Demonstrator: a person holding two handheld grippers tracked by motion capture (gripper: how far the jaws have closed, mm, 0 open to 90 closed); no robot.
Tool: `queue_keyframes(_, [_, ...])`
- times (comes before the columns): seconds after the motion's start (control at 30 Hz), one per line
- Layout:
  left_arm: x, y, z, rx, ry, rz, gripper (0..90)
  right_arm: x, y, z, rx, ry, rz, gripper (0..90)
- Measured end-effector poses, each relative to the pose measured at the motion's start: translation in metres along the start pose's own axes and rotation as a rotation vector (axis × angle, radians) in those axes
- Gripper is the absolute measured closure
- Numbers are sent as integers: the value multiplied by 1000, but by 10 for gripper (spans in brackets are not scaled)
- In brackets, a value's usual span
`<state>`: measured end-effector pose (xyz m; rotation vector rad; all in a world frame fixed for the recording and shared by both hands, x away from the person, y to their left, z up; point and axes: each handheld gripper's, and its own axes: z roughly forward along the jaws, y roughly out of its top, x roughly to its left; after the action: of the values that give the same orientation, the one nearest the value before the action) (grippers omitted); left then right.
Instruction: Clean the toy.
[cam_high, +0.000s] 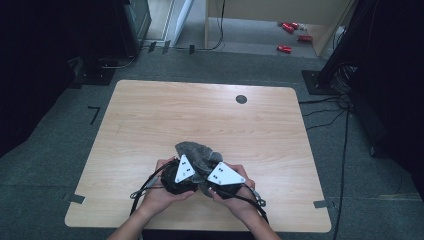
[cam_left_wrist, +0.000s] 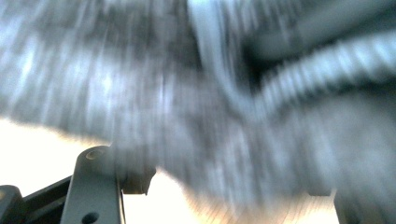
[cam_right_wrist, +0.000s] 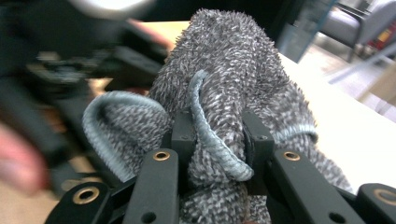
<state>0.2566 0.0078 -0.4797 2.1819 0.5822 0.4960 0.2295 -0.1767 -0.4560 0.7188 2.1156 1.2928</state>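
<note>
Cloth: a grey fuzzy cloth (cam_high: 196, 152) with a pale blue hem, bunched up at the near middle of the desk (cam_high: 150, 115), between the two hands.
Left tongs: the left tongs (cam_high: 176, 181) sit at the cloth's left side under their white plate; in the left gripper view the cloth (cam_left_wrist: 196, 93) is a blur close over the jaws, which are clenched, and they seem to have cloth in them, though the blur hides the pads.
Right tongs: the right tongs (cam_right_wrist: 218, 144) are clamped on a thick fold of the cloth (cam_right_wrist: 233, 70), the hem looping across between the jaws; in the high view they (cam_high: 216, 186) lie at the cloth's right side.
Hands: the left hand (cam_high: 159, 192) and right hand (cam_high: 239, 197) come in from the near edge, close together, touching or nearly touching the bundle.
In the way: the two white plates and the hands cover the near half of the cloth from above; cables trail back off the desk edge.
Desk top: light wood, a dark round cap (cam_high: 241, 99) near the far edge, well apart from the cloth.
Around: grey carpet, tape marks at the desk corners, red things (cam_high: 291, 36) on the floor far back, black stands and cables at the right.
</note>
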Motion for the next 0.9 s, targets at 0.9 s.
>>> queue_keyframes(0.9, [13, -7, -5, -30, 85, -33, 351, -12, 20, 17, 85, -62, -7, 729])
